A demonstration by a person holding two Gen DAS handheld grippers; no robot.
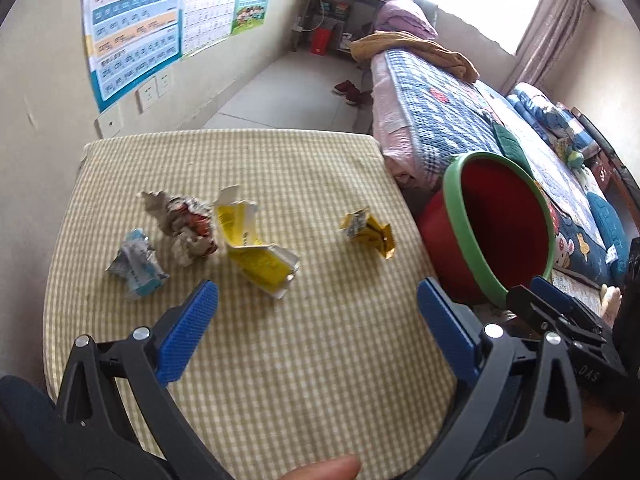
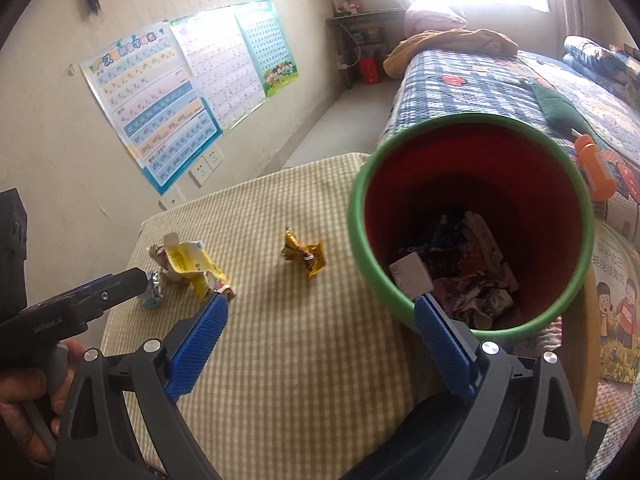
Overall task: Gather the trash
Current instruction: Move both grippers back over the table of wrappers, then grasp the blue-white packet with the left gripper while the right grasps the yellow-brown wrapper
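Several pieces of trash lie on the checked cushion (image 1: 280, 360): a blue-white crumpled packet (image 1: 136, 266), a grey crumpled paper ball (image 1: 184, 224), a torn yellow carton (image 1: 256, 248) and a small gold wrapper (image 1: 370, 232). A red bin with a green rim (image 1: 500, 232) stands off the cushion's right edge; in the right wrist view the bin (image 2: 472, 220) holds several wrappers. My left gripper (image 1: 318, 304) is open and empty, near the carton. My right gripper (image 2: 320, 316) is open and empty, its right finger at the bin's rim. The gold wrapper (image 2: 302, 256) lies ahead of it.
A bed with a blue patchwork quilt (image 1: 460, 120) runs along the right. Posters (image 1: 136, 28) and sockets are on the left wall. An orange object (image 2: 596, 168) and a picture book (image 2: 616, 312) lie right of the bin. Shoes (image 1: 352, 90) sit on the floor.
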